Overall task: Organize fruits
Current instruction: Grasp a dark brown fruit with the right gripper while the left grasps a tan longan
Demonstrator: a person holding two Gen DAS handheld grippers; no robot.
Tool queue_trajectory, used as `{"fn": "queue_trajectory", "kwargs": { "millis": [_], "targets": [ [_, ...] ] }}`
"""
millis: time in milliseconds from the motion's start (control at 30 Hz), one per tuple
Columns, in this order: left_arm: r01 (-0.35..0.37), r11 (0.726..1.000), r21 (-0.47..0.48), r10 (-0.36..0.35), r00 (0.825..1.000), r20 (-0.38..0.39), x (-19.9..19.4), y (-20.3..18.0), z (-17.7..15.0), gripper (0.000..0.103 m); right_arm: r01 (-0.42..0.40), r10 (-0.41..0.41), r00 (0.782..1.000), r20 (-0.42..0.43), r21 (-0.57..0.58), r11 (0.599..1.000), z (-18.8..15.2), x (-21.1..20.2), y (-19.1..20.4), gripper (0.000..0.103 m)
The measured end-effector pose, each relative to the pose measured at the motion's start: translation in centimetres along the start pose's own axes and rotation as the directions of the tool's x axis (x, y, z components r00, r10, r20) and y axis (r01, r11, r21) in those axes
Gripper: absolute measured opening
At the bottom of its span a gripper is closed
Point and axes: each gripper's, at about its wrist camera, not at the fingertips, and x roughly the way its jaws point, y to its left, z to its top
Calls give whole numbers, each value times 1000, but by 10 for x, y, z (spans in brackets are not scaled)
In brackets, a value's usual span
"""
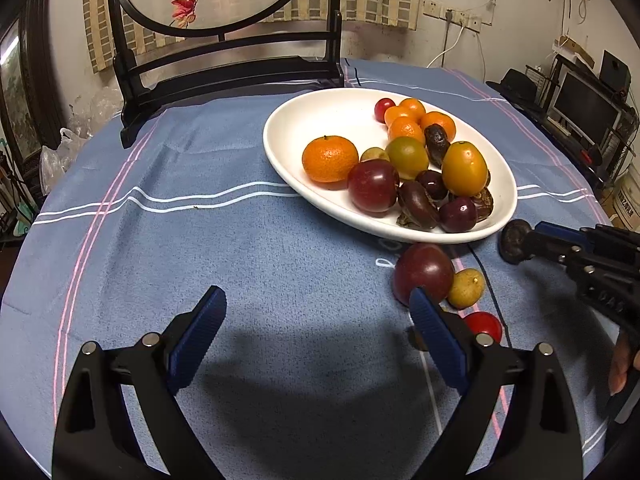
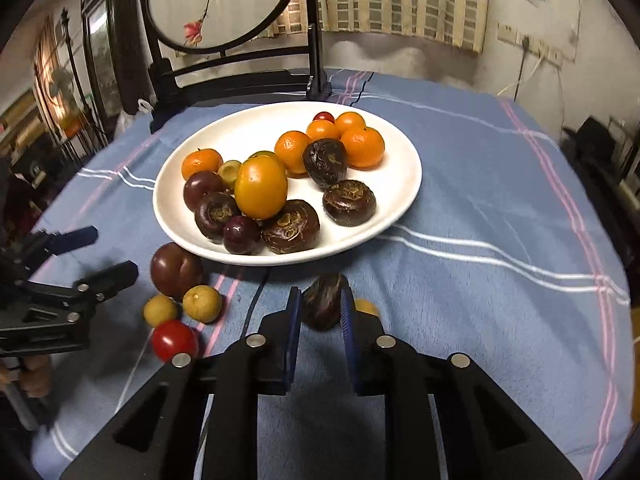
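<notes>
Water chestnut point(image 2: 323, 301): dark, wrinkled, roundish

Right gripper point(image 2: 320, 312) fingers clamped — left gripper point(image 1: 318, 322) agape.

My right gripper point(image 2: 320, 306) clamps a dark brown water chestnut point(image 2: 323, 300) just in front of the white plate point(image 2: 400, 184). The plate holds oranges, a yellow-orange fruit point(image 2: 261, 186), dark plums and more chestnuts, bunched together. On the bench beside its near rim lie a dark plum point(image 2: 176, 268), two small yellow-green fruits point(image 2: 202, 303) and a red cherry tomato point(image 2: 173, 340), close together.
</notes>
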Motion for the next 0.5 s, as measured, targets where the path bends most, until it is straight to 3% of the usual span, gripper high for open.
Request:
{"fn": "queue_trajectory", "kwargs": {
  "millis": [133, 267, 467, 500],
  "targets": [
    [9, 1000, 4, -9, 1000, 10, -3, -1, 1, 91, -26, 26, 999, 29, 0, 1000, 0, -7, -2, 30],
    [8, 1000, 4, -8, 1000, 8, -2, -1, 1, 91, 18, -17, 999, 40, -32, 999, -1, -6, 3, 43],
    [6, 1000, 12, -6, 1000, 4, -1, -2, 0, 91, 104, -99, 994, 47, -117, 988, -2, 13, 17, 43],
    [4, 1000, 15, -4, 1000, 4, -1, -3, 0, 91, 103, -97, 994, 58, -109, 989, -2, 15, 17, 39]
  ]
}}
